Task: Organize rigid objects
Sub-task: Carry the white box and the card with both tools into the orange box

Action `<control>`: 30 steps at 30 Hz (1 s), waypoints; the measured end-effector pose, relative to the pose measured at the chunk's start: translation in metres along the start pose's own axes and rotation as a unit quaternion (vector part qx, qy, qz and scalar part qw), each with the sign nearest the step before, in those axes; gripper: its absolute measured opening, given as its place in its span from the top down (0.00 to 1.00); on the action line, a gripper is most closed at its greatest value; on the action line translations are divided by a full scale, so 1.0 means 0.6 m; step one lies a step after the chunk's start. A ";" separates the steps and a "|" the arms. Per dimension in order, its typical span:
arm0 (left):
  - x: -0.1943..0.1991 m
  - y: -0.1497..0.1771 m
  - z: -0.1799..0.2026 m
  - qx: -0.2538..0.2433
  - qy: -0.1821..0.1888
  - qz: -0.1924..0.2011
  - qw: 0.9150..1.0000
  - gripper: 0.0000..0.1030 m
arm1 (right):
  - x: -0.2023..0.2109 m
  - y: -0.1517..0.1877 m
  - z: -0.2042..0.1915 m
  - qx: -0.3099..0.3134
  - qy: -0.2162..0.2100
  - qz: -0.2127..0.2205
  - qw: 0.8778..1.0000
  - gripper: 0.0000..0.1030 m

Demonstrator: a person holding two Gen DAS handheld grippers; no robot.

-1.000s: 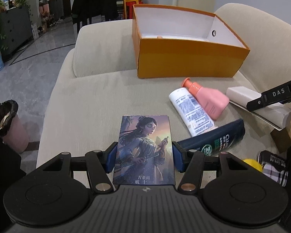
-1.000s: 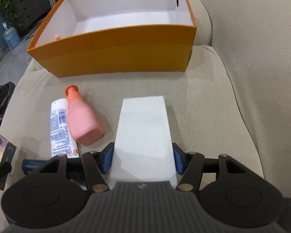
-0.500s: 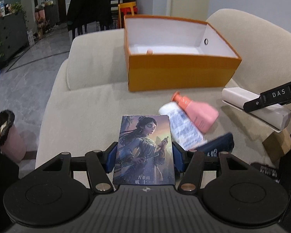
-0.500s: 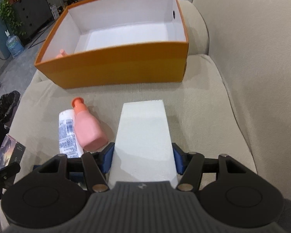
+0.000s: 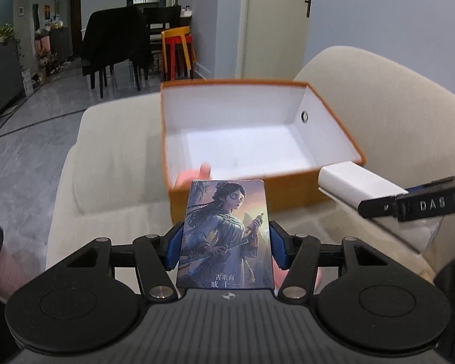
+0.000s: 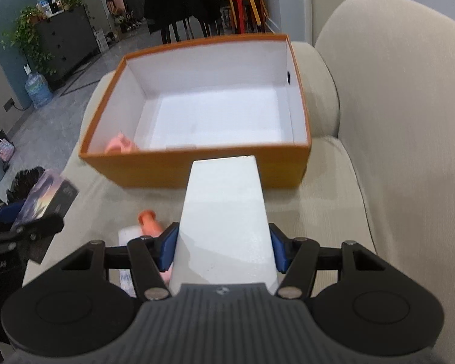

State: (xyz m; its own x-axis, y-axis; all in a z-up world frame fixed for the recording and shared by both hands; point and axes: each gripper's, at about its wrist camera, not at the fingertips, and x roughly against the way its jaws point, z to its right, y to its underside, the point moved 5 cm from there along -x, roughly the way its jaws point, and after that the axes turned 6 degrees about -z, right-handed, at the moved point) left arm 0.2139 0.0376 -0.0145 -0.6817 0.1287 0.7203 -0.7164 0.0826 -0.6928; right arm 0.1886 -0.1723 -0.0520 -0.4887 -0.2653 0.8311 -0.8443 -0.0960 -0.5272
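Note:
My left gripper [image 5: 226,247] is shut on an illustrated card box [image 5: 226,236] showing a woman in blue, held above the sofa in front of the open orange box [image 5: 288,191]. My right gripper [image 6: 223,250] is shut on a white rectangular box [image 6: 224,215], also raised, its far end near the orange box's [image 6: 197,170] front wall. The white box also shows at the right of the left wrist view [image 5: 358,185]. A small pink object [image 6: 121,145] lies in the orange box's near left corner. A pink bottle with an orange cap [image 6: 150,223] lies below on the sofa.
The beige sofa seat [image 6: 318,206] carries the orange box, with the backrest [image 6: 409,106] on the right. A white tube [image 6: 127,233] lies beside the pink bottle. A black-bagged bin [image 6: 24,179] stands on the floor at left. Dining chairs and stools [image 5: 176,51] stand beyond.
Both grippers have risen and moved forward toward the orange box with their boxes held. The bottles on the sofa have dropped below and mostly out of the left view.

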 end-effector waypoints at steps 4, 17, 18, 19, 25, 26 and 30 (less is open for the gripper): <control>-0.024 -0.052 0.007 -0.009 0.003 0.005 1.000 0.37 | 0.005 -0.041 -0.005 0.001 -0.008 0.017 1.000 0.42; -0.131 -0.160 0.015 -0.031 -0.012 -0.011 0.999 0.37 | -0.040 -0.172 -0.016 0.013 -0.012 0.034 0.999 0.42; -0.140 -0.164 0.014 -0.031 -0.014 -0.013 0.999 0.37 | -0.048 -0.180 -0.016 0.012 -0.012 0.033 0.999 0.42; -0.150 -0.169 0.013 -0.031 -0.015 -0.016 0.999 0.37 | -0.057 -0.189 -0.015 0.011 -0.011 0.031 0.999 0.42; -0.193 -0.184 0.005 -0.030 -0.025 -0.032 0.999 0.37 | -0.101 -0.225 -0.015 0.013 -0.004 0.020 1.000 0.42; -0.201 -0.186 0.002 -0.029 -0.027 -0.035 0.999 0.37 | -0.109 -0.230 -0.014 0.012 -0.003 0.017 1.000 0.42; -0.220 -0.182 -0.001 -0.028 -0.036 -0.049 0.998 0.37 | -0.142 -0.245 -0.003 0.005 -0.001 0.005 1.000 0.42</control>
State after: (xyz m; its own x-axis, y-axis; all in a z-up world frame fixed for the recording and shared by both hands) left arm 0.3825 0.0120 -0.0339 -0.6185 0.0464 0.7844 -0.7724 0.1472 -0.6178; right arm 0.3538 -0.1336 -0.0448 -0.4972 -0.2684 0.8251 -0.8367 -0.1034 -0.5378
